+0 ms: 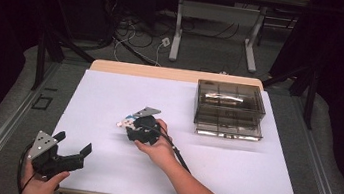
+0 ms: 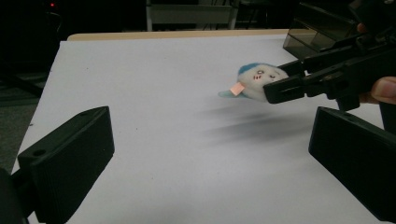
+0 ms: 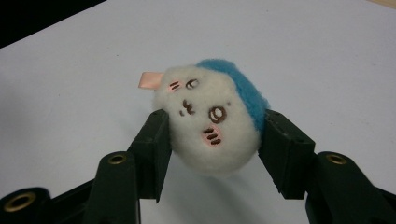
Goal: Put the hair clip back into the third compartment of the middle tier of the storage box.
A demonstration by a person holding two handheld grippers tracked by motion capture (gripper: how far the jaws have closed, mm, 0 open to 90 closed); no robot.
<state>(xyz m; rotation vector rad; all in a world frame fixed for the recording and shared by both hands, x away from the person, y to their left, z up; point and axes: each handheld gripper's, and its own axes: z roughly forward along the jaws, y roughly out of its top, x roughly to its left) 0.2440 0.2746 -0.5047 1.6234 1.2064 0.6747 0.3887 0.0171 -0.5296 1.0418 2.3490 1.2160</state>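
Right hand-held gripper (image 3: 212, 140) clamps plush toy (image 3: 212, 119); left hand-held gripper (image 1: 72, 147) gapes apart.

A smoky translucent plastic drawer box (image 1: 229, 109) sits near the far right corner of a white-topped worktop (image 1: 110, 94), whose pale wooden strip (image 1: 173, 74) shows along the far edge. On the grey floor beyond, loose white and black cables (image 1: 134, 39) lie beside the grey metal legs of a second table (image 1: 177, 32).

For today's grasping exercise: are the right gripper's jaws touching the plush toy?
Touching. In the right gripper view, both jaws of the right gripper press the sides of the plush toy.
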